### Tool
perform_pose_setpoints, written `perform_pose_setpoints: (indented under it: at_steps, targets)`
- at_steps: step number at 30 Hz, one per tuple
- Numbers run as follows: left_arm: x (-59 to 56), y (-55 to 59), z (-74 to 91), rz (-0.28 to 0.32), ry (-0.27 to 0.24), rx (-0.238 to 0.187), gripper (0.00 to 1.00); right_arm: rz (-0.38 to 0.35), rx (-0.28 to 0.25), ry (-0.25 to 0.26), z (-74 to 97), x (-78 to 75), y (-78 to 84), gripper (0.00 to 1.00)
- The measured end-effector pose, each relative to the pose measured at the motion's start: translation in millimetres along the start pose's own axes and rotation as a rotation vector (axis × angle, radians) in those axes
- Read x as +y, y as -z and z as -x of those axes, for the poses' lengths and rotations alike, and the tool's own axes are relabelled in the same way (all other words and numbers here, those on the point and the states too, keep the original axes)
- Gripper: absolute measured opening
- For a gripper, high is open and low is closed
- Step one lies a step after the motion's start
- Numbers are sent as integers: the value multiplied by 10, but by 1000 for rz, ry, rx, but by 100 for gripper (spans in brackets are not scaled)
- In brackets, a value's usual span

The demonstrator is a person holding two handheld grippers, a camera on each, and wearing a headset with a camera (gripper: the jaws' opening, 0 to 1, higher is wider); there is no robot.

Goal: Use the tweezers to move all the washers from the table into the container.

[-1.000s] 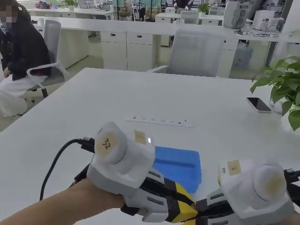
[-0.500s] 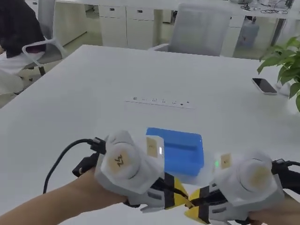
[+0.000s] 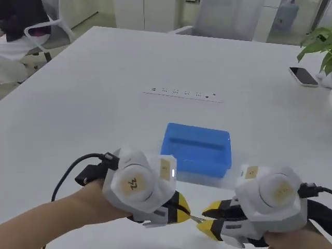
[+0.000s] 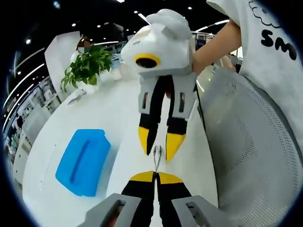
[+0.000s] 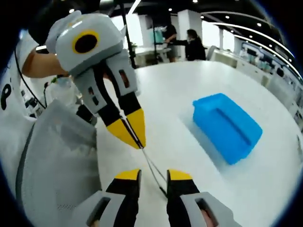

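- Tweezers (image 5: 150, 166) hang over the near edge of the table (image 3: 104, 93), held level between the two grippers.
- The left gripper (image 4: 155, 177) has its yellow-tipped jaws pressed together on one end of the tweezers.
- The right gripper (image 5: 153, 175) faces it. Its jaws stand a narrow way apart, one on each side of the tweezers' other end, and are not clamped on it.
- Half a second ago the two pairs of yellow tips nearly met in the head view. Now a small gap separates them, and the thin tweezers bridge it.
- A black cable (image 3: 67, 174) loops from the back of the left gripper toward the table's left edge.
- The blue container (image 3: 197, 148) sits on the table just beyond the grippers, on the side toward the near edge. It lies as it did before in relation to the socket strip. The head camera has tipped down, so all of it shows.
- The socket strip (image 3: 181, 94) is set flat in the table's middle, beyond the container.
- A phone (image 3: 303, 76) lies flat near the far right corner, with a plant's (image 3: 317, 44) leaves just beside it at the right edge.
- A grey chair (image 3: 228, 18) stands behind the far edge.
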State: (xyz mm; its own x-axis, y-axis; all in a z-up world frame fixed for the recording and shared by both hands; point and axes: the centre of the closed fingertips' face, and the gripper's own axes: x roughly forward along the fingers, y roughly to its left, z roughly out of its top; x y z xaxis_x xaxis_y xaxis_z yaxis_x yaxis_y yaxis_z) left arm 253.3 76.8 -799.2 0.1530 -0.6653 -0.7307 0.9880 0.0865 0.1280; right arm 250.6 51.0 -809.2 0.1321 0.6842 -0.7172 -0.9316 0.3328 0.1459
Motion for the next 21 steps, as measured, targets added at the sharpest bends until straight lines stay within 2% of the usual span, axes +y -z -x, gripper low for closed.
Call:
perform_pose_setpoints:
  at_steps: [2, 3, 4, 5, 8, 12, 14, 16, 18, 19, 21]
  targets:
    - [-6, 133, -44, -19, 20, 51, 0, -33, -16, 27, 113, 12, 44, 22]
    - [6, 164, -67, -3, 21, 55, 0, -61, -25, 34, 156, 23, 65, 23]
    - [8, 208, -100, 15, 30, 56, 0, -119, -33, 52, 230, 30, 120, 25]
    - [16, 237, -117, 14, 29, 58, 0, -142, -40, 66, 277, 31, 152, 26]
    - [17, 383, -187, 36, 37, 102, 0, -208, -67, 129, 462, 23, 269, 26]
    - [14, 505, -282, 46, 50, 158, 0, -333, -120, 210, 710, 3, 384, 28]
    - [1, 561, -326, 61, 63, 178, 0, -367, -146, 247, 810, -7, 397, 28]
    - [-3, 587, -344, 54, 61, 187, 0, -370, -162, 278, 898, -4, 397, 29]
    - [17, 603, -354, 45, 50, 201, 0, -369, -183, 298, 969, 10, 375, 31]
    - [57, 606, -351, 57, 24, 213, 0, -363, -190, 306, 994, 17, 366, 31]
    - [50, 600, -346, 65, 22, 210, 0, -353, -193, 336, 1044, 1, 371, 32]
